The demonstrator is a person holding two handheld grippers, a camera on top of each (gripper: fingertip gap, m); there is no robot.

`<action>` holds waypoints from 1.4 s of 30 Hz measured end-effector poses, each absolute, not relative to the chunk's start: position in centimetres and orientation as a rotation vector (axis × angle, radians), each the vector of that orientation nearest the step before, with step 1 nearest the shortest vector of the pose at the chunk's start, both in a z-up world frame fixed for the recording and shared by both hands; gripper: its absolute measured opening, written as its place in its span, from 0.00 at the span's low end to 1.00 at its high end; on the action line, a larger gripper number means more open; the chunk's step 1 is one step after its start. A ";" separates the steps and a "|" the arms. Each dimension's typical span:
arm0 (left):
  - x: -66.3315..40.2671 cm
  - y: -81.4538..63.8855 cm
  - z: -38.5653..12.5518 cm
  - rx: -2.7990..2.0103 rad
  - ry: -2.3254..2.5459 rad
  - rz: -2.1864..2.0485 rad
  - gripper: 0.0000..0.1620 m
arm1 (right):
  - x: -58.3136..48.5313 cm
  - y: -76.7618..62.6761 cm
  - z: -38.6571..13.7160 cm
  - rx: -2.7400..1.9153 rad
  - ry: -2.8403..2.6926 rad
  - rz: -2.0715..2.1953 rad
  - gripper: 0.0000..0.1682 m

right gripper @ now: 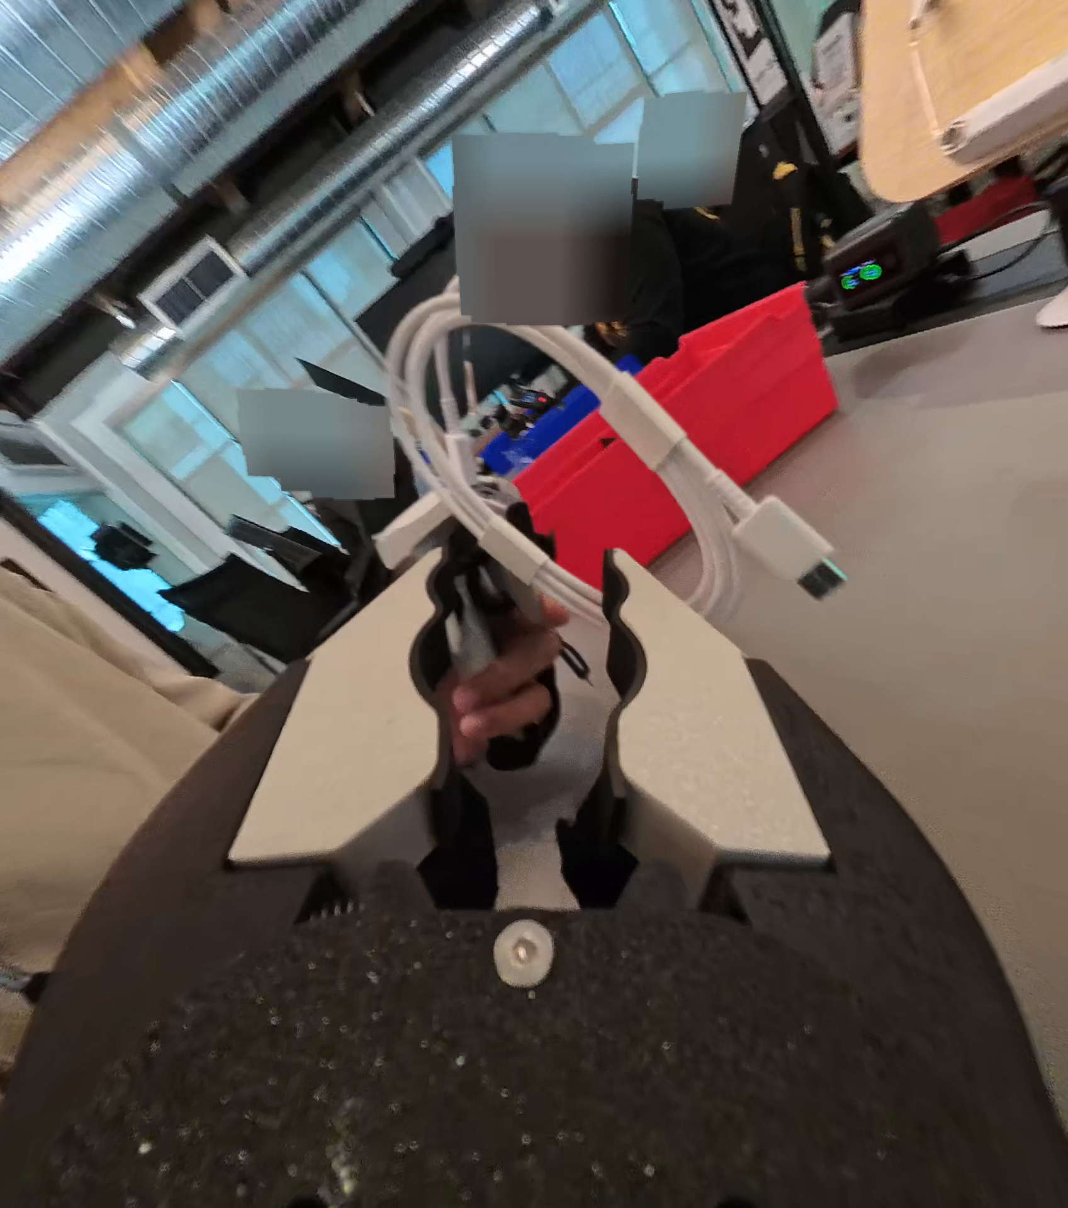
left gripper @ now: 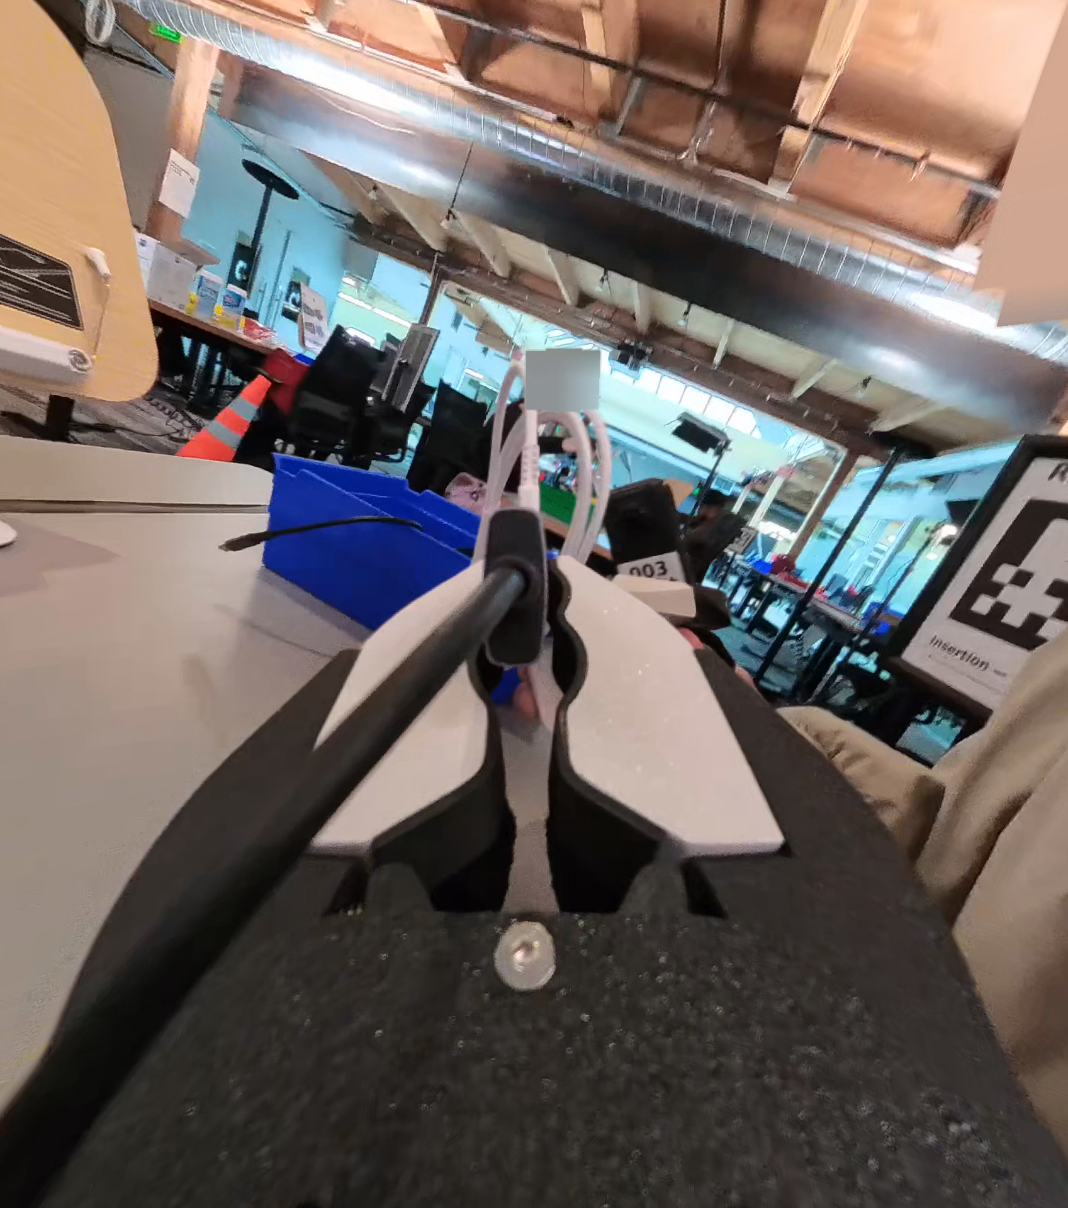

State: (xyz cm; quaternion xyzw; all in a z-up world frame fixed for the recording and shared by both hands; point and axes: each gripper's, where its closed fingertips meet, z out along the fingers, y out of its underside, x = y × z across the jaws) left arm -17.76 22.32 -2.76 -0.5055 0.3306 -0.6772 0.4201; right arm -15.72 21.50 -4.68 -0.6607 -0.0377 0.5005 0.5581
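Note:
My left gripper [left gripper: 547, 569] has its jaws close together on a strand of a coiled white cable bundle [left gripper: 528, 457] that stands up beyond the tips. A black plug [left gripper: 515, 588] with a black cable also sits at the tips, against the left finger. In the right wrist view my right gripper [right gripper: 524, 569] is open, with the white cable bundle [right gripper: 662, 444] passing across the gap between its tips. The bundle's free connector [right gripper: 779, 536] hangs to the right. The left gripper [right gripper: 485, 588] and the hand [right gripper: 498, 706] holding it face me just beyond.
A blue bin [left gripper: 354, 562] with a black cable stands on the grey table [left gripper: 93, 654]. A red bin [right gripper: 701, 444] stands on the table [right gripper: 943, 523] behind the bundle. A black-and-white marker board [left gripper: 1041, 555] is at the right. A beige sleeve [right gripper: 27, 686] is at the left. My left and right fingertips are right by each other.

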 end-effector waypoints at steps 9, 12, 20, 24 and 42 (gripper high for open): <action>-16.9 20.6 -3.1 -1.255 0.840 -1.785 0.06 | -17.5 20.8 -4.9 -1.604 -0.214 1.146 0.10; -16.8 20.5 -3.6 -1.285 0.852 -1.779 0.08 | -17.3 20.6 -4.9 -1.620 -0.221 1.164 0.08; -16.7 15.6 -6.6 -1.415 1.196 -1.764 0.16 | -9.9 21.5 -0.6 -1.667 -0.282 0.844 0.07; -17.7 11.8 -6.3 -1.371 1.331 -1.857 0.16 | -1.8 21.5 5.8 -1.644 -0.275 0.577 0.07; -19.0 14.6 -6.2 -1.395 1.256 -1.706 0.13 | 22.2 27.1 -12.4 -2.427 0.311 0.307 0.07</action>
